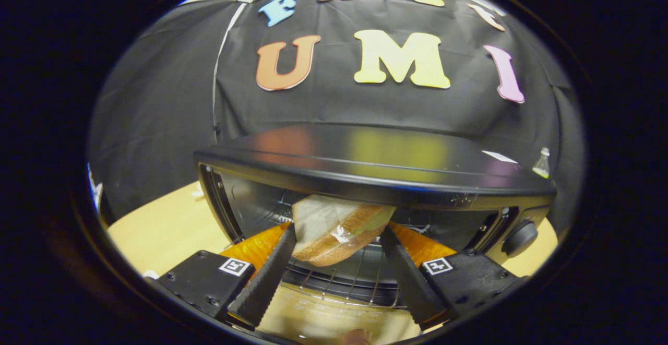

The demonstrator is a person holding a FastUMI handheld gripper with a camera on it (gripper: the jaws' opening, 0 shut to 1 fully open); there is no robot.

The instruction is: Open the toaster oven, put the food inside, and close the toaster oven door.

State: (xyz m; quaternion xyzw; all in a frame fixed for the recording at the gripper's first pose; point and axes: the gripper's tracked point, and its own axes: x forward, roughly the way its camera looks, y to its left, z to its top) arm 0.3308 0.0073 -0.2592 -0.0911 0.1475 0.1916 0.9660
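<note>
Sandwich [334, 233] hangs clamped between the two fingers of the gripper [338, 236], held at the mouth of the toaster oven [376, 170], whose door is already down; both fingers press on its sides, so the grip is closed on the food; it sits tilted, crust edge lowest, just above the wire rack [344, 277] and partly under the oven's top lip.

From the gripper view, the sandwich looks to be two slices of bread with a pale filling and a scrap of clear wrap at the seam; the risks follow from that; a soft, layered thing squeezed from the sides may shear, the slices sliding apart or the filling dropping through the rack bars when the fingers let go; released while tilted, it could land on its edge and tip back out toward the lowered door; carried in too high, its top corner may catch the oven's upper lip; the fingers themselves have little room beside the cavity walls and could knock them; the control knob [519, 238] stands to the right of the opening, close enough to be bumped.
</note>
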